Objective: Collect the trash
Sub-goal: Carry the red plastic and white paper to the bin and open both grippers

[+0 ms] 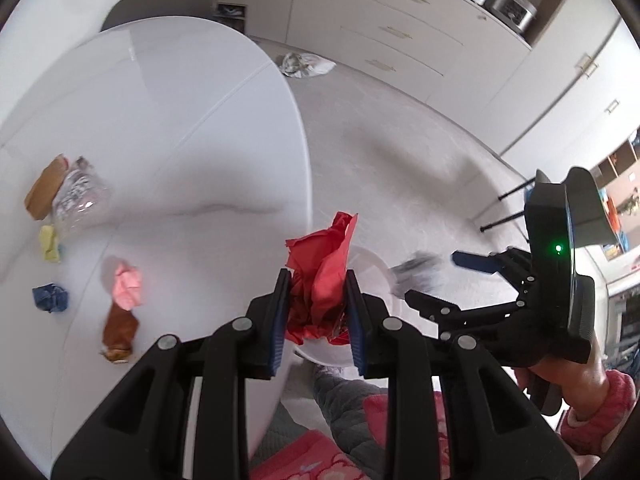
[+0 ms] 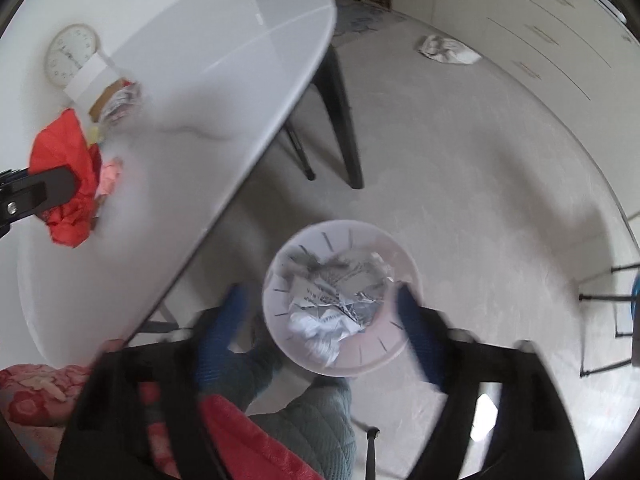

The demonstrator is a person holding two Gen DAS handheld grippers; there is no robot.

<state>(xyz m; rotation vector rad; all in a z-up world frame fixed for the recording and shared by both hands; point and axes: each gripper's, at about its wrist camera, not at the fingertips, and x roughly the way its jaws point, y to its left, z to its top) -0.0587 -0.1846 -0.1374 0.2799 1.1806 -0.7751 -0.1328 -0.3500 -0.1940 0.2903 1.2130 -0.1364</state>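
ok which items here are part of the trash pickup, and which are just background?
Job:
- red paper, clamped in left gripper
- waste bin on floor, already holding crumpled paper; right gripper open above it
- table scraps: pink wad, blue wad, yellow wad, brown wrapper, clear plastic
- crumpled paper on the floor

Background:
- table
- wall clock
- drawers

No text, label or brand can be read in either view. The round wall clock (image 2: 71, 56) carries a ring of numerals on its face, but they are too small and blurred to make out. The crumpled printed paper (image 2: 334, 304) in the pale wastebasket (image 2: 384, 354) shows dark lines of print, smeared beyond reading, and the crumpled newspaper (image 1: 305, 65) on the floor is just as illegible
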